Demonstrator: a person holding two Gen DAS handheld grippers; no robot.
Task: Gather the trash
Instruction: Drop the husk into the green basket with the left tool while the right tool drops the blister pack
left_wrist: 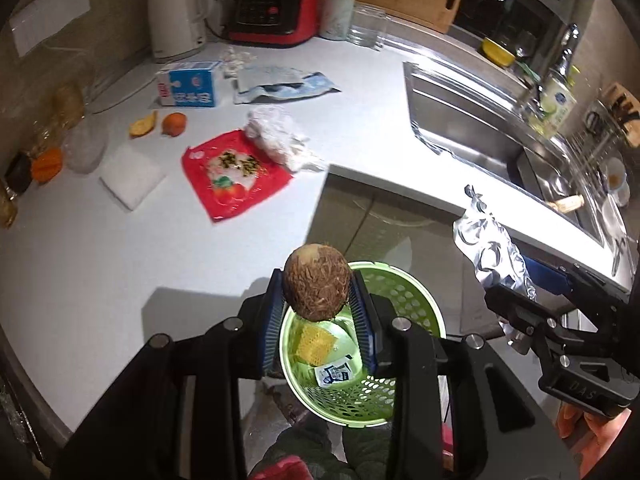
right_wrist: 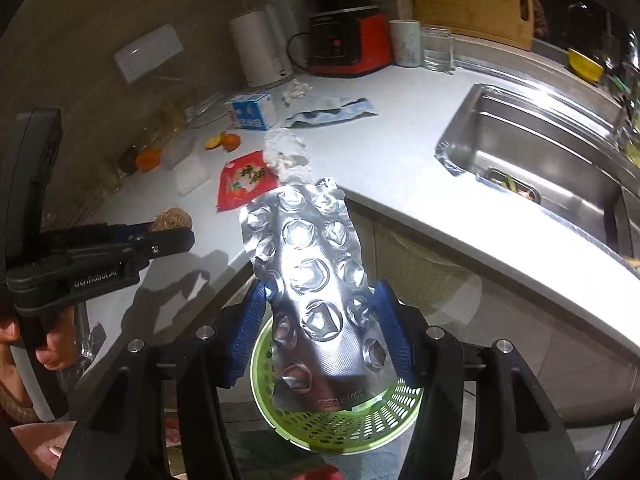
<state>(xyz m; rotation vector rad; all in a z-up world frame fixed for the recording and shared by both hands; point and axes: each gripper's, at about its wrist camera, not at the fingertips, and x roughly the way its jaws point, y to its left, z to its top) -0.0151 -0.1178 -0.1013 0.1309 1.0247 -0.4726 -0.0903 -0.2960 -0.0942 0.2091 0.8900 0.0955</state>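
While the brown hairy root (left_wrist: 317, 283) sits pinched between the two blue pads of the left gripper (left_wrist: 318, 300), out near their tips, it hangs directly above the open mouth of the green perforated basket (left_wrist: 404, 292) on the floor below the desk edge. Inside that basket lie a yellow mesh scrap (left_wrist: 316, 345) and a small white printed packet (left_wrist: 334, 374). Just to the right, the right gripper (right_wrist: 322, 324) has its jaws clamped on a silver blister sheet (right_wrist: 312, 280), gripping it across the lower half so that most of the crinkled foil stands up beyond the pads; this sheet too is over the basket (right_wrist: 344, 424), covering much of its opening in the right wrist view. Each gripper shows in the other's camera, with a hand (left_wrist: 592, 436) wrapped around the right one's handle. Back on the white desk (left_wrist: 100, 264) remain a red snack wrapper (left_wrist: 236, 176), a crumpled clear plastic bag (left_wrist: 276, 136), a blue and white carton (left_wrist: 190, 84), a torn blue pouch (left_wrist: 280, 84), orange peel pieces (left_wrist: 160, 124) and a white pad (left_wrist: 132, 178). A steel sink (right_wrist: 532, 148) is set into the desk at the right.
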